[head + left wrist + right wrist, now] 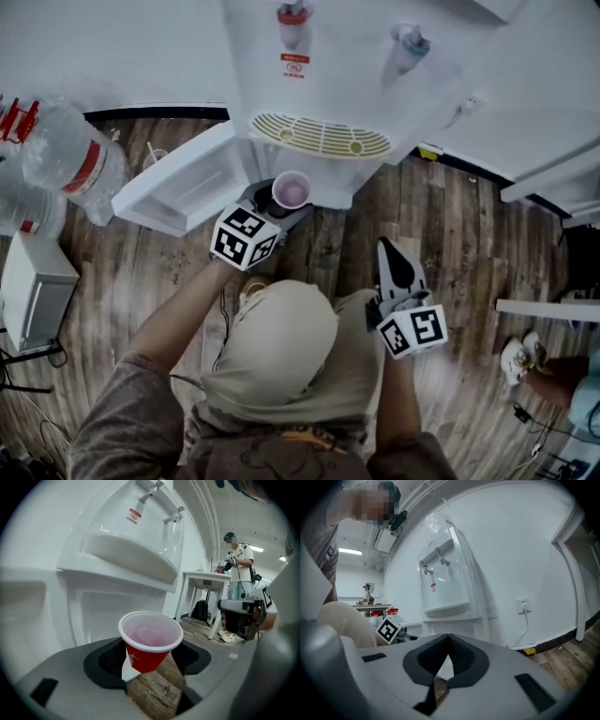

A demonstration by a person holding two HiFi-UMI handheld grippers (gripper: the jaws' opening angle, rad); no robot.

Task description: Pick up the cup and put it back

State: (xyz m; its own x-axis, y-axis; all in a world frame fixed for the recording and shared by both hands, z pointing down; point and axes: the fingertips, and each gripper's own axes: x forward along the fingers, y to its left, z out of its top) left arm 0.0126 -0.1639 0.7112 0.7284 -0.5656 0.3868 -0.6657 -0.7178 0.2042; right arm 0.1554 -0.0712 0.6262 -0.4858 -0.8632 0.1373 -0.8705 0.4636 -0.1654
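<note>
Fingers (101, 665) of left gripper (149, 660) grip red cup (150, 637) near water dispenser (126, 559); right gripper (449, 648) fingers closed, empty.

A white water dispenser (309, 84) stands against the wall, with a red tap (292, 19) and a blue tap (410, 42) above its slotted drip grille (321, 137). Its lower door (183, 187) stands open over the wood-plank floor (469, 253). Large water bottles (66, 155) sit at the left, near a white box (33, 291). Farther off, a person (239, 569) stands by a white table (206, 579).
</note>
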